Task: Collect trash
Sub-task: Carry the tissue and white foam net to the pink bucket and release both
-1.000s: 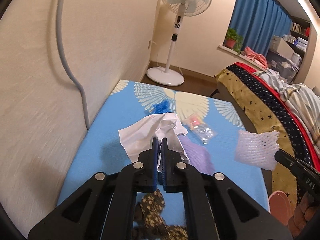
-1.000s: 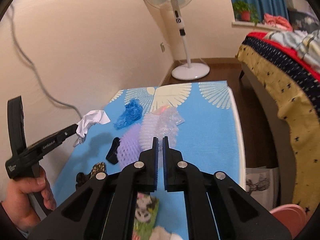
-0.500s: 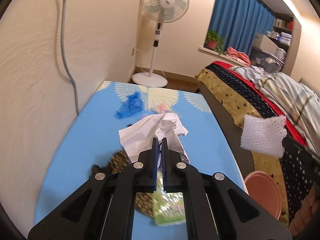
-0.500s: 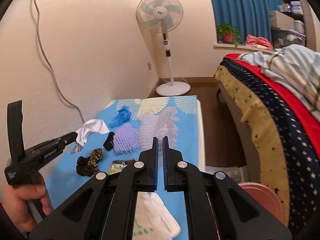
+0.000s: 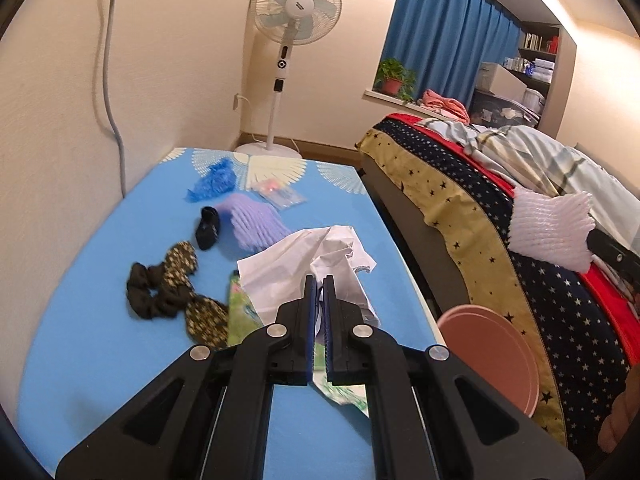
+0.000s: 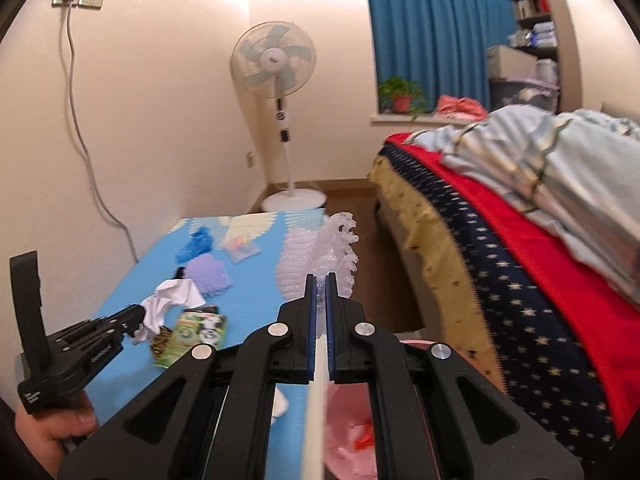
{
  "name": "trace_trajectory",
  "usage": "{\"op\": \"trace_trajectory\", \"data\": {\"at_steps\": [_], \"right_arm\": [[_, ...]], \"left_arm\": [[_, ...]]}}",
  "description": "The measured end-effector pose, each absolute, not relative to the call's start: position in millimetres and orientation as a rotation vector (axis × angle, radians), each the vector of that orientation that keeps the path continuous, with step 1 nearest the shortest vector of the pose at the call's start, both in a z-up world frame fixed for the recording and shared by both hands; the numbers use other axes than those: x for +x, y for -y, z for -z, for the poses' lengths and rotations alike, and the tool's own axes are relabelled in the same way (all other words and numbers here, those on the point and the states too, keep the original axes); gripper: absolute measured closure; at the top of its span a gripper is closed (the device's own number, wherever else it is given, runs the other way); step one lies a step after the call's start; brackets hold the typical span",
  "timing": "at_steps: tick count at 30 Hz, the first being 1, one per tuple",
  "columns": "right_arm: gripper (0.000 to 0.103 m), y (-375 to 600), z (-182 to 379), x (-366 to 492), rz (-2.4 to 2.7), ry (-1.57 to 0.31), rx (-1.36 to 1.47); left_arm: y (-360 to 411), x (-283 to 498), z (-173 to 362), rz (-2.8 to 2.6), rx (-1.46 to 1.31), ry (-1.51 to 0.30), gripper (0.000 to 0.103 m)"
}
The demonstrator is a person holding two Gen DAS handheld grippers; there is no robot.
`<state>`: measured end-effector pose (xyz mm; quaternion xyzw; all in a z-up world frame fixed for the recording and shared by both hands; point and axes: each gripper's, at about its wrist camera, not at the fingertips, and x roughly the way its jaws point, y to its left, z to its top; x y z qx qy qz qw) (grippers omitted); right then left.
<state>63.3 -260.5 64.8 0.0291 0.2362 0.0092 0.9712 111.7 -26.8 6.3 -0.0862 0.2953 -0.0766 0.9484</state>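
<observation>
Left tongs [image 5: 319, 280] pinched on crumpled tissue [image 5: 312, 256], lifted off the table [image 5: 100, 248]. Right tongs [image 6: 319, 278] clamp the foam net [image 6: 320, 256] over the pink bin [image 6: 348, 436], so both drop in one trip.

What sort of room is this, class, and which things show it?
Most likely a bedroom: a bed with a crumpled quilt, a standing fan in the corner, and blue curtains at the window.
</observation>
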Motion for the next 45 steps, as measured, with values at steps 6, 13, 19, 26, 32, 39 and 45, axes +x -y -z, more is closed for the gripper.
{"op": "trace_trajectory", "data": {"at_steps": [6, 13, 19, 26, 32, 39, 45], "right_arm": [[0.099, 278.8, -60.4, 41.9, 0.061, -0.459, 0.051], [0.099, 301.7, -55.8, 36.9, 0.140, -0.470, 0.078], [0.099, 311.5, -48.9, 38.5, 0.185, -0.483, 0.091], [0.099, 322.0, -43.1, 40.7, 0.225, -0.498, 0.105], [0.099, 330.4, -39.5, 41.1, 0.253, -0.503, 0.116], [0.099, 336.8, -32.2, 42.3, 0.284, -0.511, 0.118], [0.099, 340.5, -25.9, 45.4, 0.304, -0.529, 0.116]], "left_arm": [[46.6, 98.8, -5.7, 0.182, -0.152, -0.584, 0.100], [66.4, 93.9, -4.2, 0.221, -0.135, -0.579, 0.100], [87.3, 94.5, 0.3, 0.260, -0.119, -0.586, 0.100], [110.9, 98.0, 6.8, 0.304, -0.104, -0.597, 0.100], [128.4, 100.2, 13.7, 0.337, -0.097, -0.611, 0.100], [149.1, 100.9, 21.7, 0.376, -0.078, -0.619, 0.100], [165.5, 102.5, 29.2, 0.408, -0.069, -0.632, 0.100]]}}
